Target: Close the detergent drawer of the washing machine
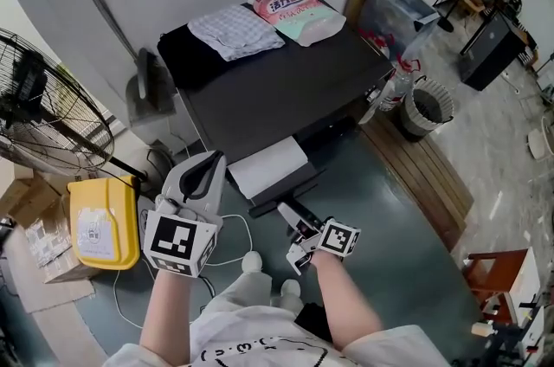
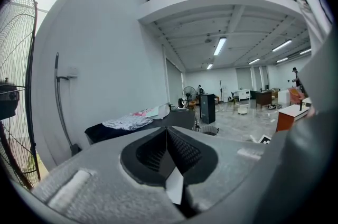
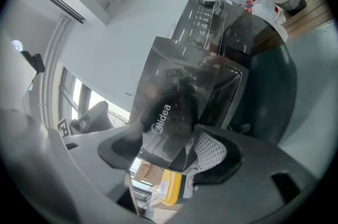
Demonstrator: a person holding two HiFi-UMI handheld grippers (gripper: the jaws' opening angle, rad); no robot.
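The word "Midea" stands in white letters on the dark front of the detergent drawer [image 3: 169, 112]. A pink bag [image 1: 293, 8] at the far right corner of the washing machine [image 1: 277, 97] top has white Chinese letters, too small to read. The white label [image 1: 91, 233] on the yellow box [image 1: 117, 201] cannot be read either.

Head view: looks steeply down on washing machine [image 1: 286, 88] top. Left gripper view: faces level across room, machine farther off. Right gripper view: tilted, close against detergent drawer [image 3: 166, 112].
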